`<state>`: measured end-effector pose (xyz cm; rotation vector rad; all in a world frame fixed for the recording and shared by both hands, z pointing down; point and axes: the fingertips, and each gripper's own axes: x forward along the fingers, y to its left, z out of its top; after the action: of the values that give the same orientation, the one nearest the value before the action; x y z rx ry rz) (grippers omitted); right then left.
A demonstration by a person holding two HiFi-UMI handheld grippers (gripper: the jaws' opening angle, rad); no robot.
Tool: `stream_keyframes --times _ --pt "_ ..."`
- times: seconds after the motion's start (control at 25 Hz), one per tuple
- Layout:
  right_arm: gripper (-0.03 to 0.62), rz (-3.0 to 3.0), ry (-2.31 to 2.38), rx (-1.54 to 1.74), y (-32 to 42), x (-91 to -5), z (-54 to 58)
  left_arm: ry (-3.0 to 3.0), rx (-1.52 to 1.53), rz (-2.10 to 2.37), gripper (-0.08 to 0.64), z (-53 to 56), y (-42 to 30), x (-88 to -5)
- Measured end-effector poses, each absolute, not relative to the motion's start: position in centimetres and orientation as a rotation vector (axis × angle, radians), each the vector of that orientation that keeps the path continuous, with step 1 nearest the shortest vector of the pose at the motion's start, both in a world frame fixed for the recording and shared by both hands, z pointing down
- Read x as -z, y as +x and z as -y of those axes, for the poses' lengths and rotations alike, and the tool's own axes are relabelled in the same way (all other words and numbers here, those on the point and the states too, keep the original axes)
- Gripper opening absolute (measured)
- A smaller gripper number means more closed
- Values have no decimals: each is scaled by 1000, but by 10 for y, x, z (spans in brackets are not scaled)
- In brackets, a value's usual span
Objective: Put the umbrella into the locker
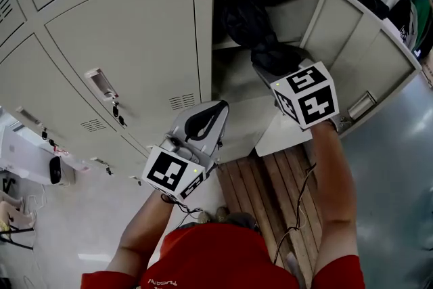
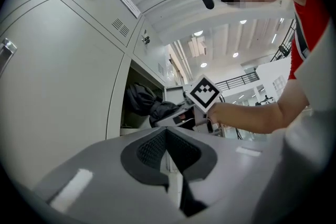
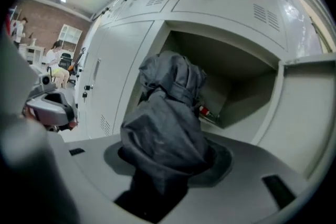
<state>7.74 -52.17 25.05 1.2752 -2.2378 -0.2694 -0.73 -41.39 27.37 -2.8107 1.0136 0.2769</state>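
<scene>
A folded dark grey umbrella (image 1: 254,34) reaches up into the open locker compartment (image 1: 298,10), its far end past the shelf edge (image 1: 226,45). My right gripper (image 1: 267,72), under its marker cube, is shut on the umbrella's near end. In the right gripper view the bunched fabric (image 3: 168,118) fills the jaws of the right gripper (image 3: 168,157) and points at the locker interior (image 3: 239,78). My left gripper (image 1: 206,120) hangs lower left, in front of the closed door, shut with nothing in it. In the left gripper view the left gripper's (image 2: 167,140) pads meet.
The open locker door (image 1: 365,51) swings out to the right. Closed locker doors (image 1: 128,30) with keys (image 1: 116,110) fill the left. A slatted wooden platform (image 1: 270,193) lies on the floor below. A small red item (image 3: 205,112) sits deep in the compartment.
</scene>
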Motion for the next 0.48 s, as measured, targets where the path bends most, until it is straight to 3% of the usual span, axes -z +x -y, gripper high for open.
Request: stream_keyframes --times 0.48 --pt "224 1976 1076 456 59 -248 604 -2769 -258 -1054 6 423 -5 -274"
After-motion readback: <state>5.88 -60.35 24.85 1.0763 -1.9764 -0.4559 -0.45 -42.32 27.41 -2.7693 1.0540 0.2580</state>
